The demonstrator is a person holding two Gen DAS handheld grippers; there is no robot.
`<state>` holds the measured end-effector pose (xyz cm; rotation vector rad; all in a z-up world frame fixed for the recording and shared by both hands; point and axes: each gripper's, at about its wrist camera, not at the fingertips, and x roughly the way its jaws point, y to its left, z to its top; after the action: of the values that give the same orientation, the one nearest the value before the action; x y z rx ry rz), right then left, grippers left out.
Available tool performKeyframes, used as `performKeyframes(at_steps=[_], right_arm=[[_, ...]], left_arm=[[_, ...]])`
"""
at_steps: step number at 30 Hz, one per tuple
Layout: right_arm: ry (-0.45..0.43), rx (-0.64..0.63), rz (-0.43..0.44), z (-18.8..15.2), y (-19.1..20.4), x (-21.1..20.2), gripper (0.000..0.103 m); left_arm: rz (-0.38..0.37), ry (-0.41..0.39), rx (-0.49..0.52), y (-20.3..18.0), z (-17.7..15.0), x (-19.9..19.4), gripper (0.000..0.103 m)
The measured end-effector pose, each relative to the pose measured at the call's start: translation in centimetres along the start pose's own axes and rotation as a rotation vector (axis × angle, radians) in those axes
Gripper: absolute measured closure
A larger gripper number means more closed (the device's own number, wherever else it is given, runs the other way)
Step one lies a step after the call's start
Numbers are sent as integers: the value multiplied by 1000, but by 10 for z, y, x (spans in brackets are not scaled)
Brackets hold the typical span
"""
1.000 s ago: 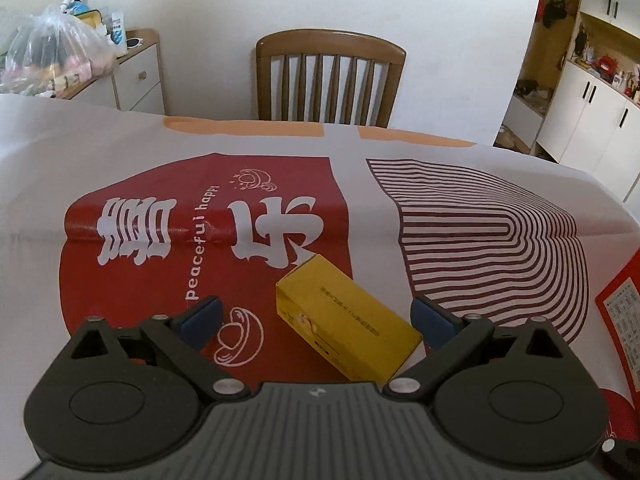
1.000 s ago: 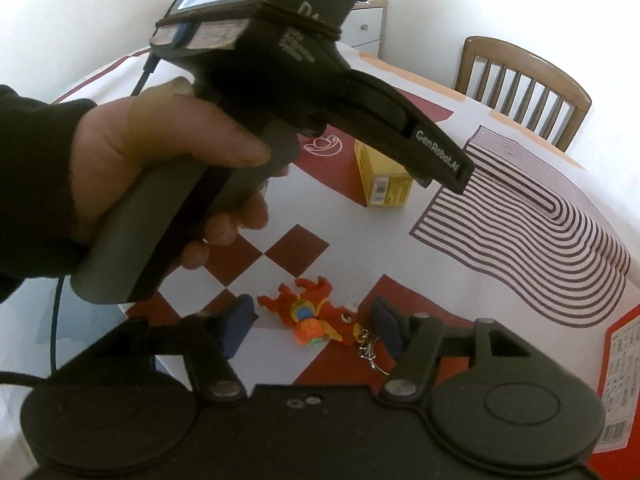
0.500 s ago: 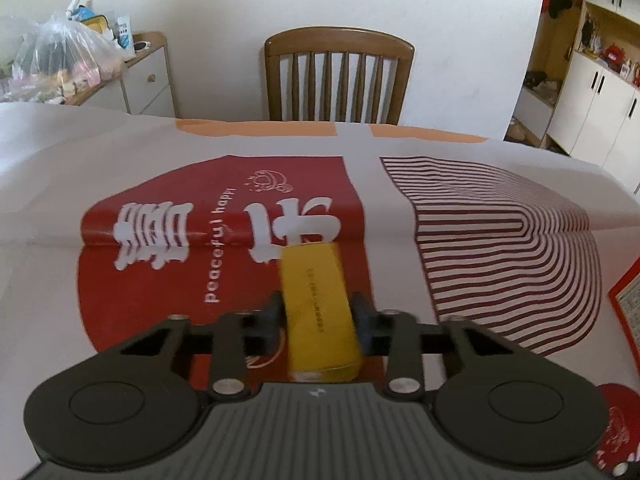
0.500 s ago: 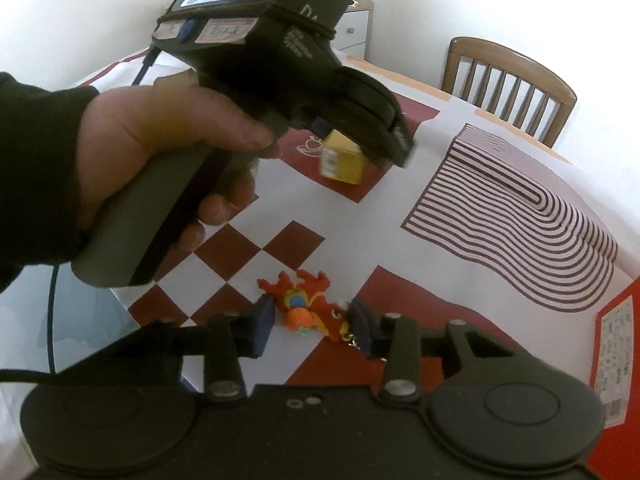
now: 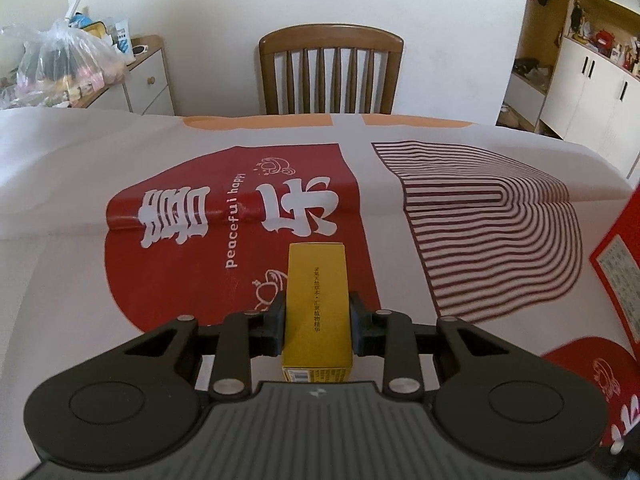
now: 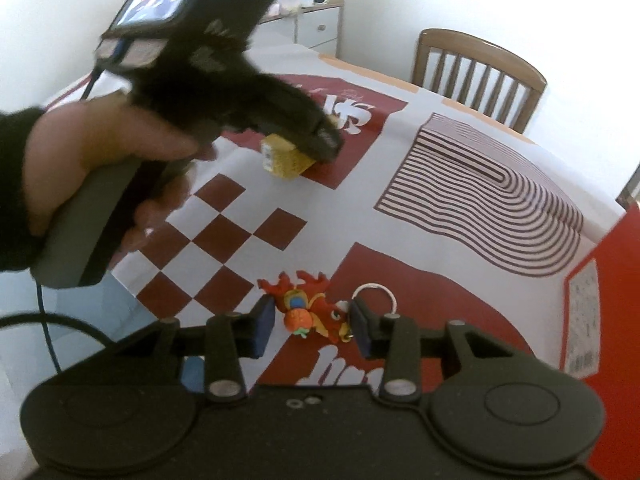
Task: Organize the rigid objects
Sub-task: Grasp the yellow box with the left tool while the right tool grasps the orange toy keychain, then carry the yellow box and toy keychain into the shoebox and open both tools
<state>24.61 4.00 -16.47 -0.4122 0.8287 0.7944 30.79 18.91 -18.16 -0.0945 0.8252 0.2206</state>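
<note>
I am holding the yellow box (image 5: pixel 317 312) in my left gripper (image 5: pixel 317 322), whose jaws have just been closing and are now pressing on its two long sides; the box's long axis is running straight ahead along the fingers, with its barcode end nearest the camera, and in the right wrist view it is looking lifted a little off the cloth. My right gripper (image 6: pixel 313 322) has also just been closing, and its pads are sitting against either side of the red toy keychain (image 6: pixel 310 304), which is lying crosswise between them with its metal ring (image 6: pixel 374 298) at the right pad, so each hand is nearer its own thing. Both are sitting over a table covered by a white and red printed cloth (image 5: pixel 480 168); I am judging the carry needs a clear lift first. A wooden chair (image 5: pixel 330 74) is standing at the far edge, a red box (image 6: pixel 612 312) to the right, and white cabinets (image 5: pixel 592 88) beyond
</note>
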Motion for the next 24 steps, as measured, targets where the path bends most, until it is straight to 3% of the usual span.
performKeyframes(at_steps=[9, 24], right_arm=[[-41, 83, -33, -1, -15, -41, 64], [-84, 134, -80, -10, -42, -121, 64]], left_arm=[[-18, -15, 38, -12, -8, -41, 74], [-109, -42, 94, -47, -23, -116, 74]])
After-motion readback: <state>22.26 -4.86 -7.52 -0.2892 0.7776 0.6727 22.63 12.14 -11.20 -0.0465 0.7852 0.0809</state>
